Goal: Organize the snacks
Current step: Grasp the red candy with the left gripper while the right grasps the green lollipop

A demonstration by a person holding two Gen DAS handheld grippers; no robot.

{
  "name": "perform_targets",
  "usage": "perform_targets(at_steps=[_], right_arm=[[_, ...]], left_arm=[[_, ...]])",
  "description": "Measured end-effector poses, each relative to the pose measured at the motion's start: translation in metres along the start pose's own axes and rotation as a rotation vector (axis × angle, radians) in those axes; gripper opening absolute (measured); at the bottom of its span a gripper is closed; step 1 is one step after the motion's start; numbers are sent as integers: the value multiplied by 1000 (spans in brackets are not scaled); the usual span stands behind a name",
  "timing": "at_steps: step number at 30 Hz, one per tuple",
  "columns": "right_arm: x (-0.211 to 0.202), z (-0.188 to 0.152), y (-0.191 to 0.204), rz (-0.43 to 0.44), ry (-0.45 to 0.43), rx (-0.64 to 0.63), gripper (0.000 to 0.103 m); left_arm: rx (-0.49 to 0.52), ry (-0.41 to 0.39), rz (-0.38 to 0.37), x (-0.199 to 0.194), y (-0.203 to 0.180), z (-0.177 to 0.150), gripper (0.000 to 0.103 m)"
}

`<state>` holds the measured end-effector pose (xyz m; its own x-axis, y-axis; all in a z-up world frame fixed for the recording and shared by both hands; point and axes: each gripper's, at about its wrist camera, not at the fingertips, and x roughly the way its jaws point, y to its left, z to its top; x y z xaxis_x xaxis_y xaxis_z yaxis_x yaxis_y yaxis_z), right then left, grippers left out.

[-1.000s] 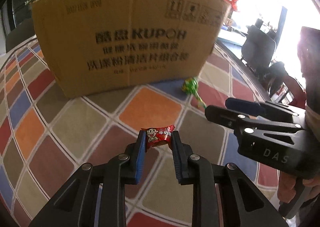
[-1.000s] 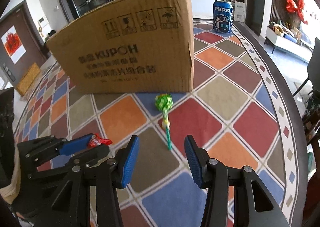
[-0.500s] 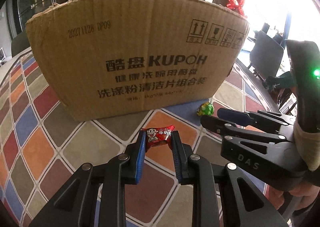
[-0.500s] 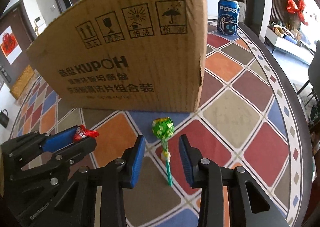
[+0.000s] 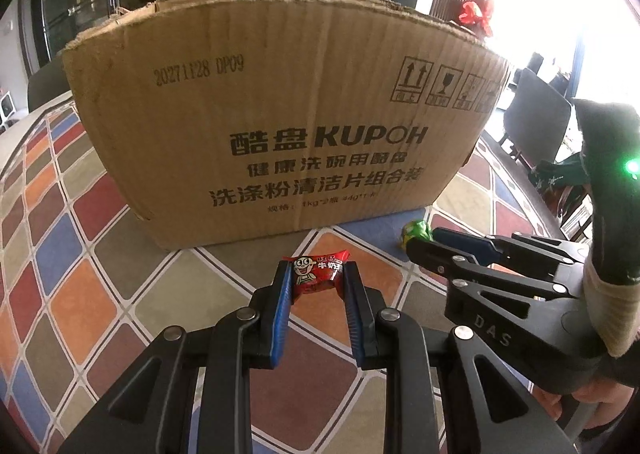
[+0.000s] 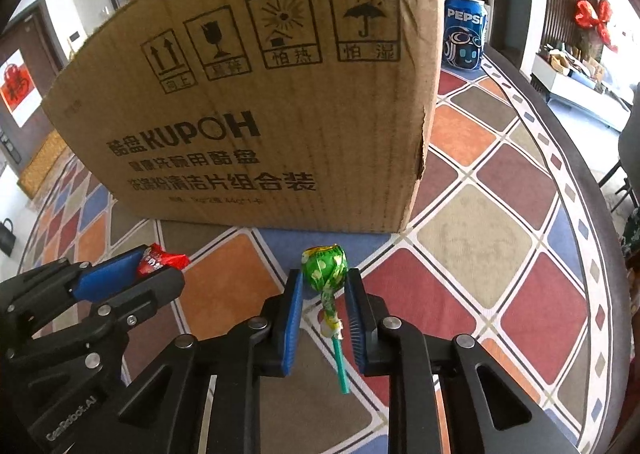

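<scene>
My left gripper (image 5: pixel 316 274) is shut on a red wrapped candy (image 5: pixel 318 272) and holds it above the table, in front of the cardboard box (image 5: pixel 280 126). In the right wrist view the left gripper (image 6: pixel 160 274) shows at the left with the candy (image 6: pixel 160 259). My right gripper (image 6: pixel 323 282) has its jaws on either side of a green lollipop (image 6: pixel 325 268) that lies on the table with its stick (image 6: pixel 340 362) toward me; the pads are close to its head but a small gap shows. The lollipop (image 5: pixel 417 232) also shows in the left wrist view beside the right gripper (image 5: pixel 424 242).
A big cardboard box (image 6: pixel 260 94) stands close ahead on the checkered tablecloth (image 6: pixel 500 238). A Pepsi can (image 6: pixel 464 36) stands behind the box's right corner. The round table's edge (image 6: pixel 592 182) curves along the right. Chairs (image 5: pixel 536 122) stand beyond it.
Both grippers moved forward toward the box. The right gripper's jaws narrowed and came around the lollipop's head. The left gripper kept its hold on the red candy.
</scene>
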<state>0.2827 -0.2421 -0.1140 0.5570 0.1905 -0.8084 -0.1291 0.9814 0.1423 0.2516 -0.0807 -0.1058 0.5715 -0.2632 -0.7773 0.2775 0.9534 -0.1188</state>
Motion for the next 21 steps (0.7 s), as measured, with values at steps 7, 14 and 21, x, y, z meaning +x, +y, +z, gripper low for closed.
perform_targets(at_steps=[7, 14, 21], right_arm=[[-17, -2, 7, -16, -34, -35, 14], [-6, -1, 2, 17, -7, 2, 27], [9, 4, 3, -10, 8, -3, 27]], left_arm=[[-7, -16, -1, -9, 0, 4, 25], [-12, -17, 0, -11, 3, 5, 25], [-21, -7, 5, -3, 4, 3, 25]])
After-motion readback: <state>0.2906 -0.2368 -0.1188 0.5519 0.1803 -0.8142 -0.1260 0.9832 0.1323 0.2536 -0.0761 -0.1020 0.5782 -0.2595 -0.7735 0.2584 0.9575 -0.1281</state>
